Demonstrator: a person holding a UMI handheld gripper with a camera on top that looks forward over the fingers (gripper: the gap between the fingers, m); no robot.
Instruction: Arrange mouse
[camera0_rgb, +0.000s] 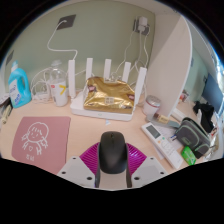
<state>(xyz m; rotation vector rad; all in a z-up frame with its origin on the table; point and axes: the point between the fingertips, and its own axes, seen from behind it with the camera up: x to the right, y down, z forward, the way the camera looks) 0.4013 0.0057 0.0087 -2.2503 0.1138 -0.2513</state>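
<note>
A black computer mouse (112, 150) sits between my gripper's (112, 158) two fingers, close in and pointing away from me. The magenta pads (87, 157) press against its left and right sides, so the gripper is shut on it. The mouse's rear end is hidden low between the fingers. A pink mouse mat (40, 138) with a white cartoon drawing lies on the beige desk (85, 125), to the left of the fingers and slightly ahead of them.
Beyond the fingers lies a gold foil bag (108, 95) in front of a white router (93, 72) with antennas. A blue bottle (18, 86) stands far left. To the right are a white remote-like device (156, 133) and a grey pouch (191, 136).
</note>
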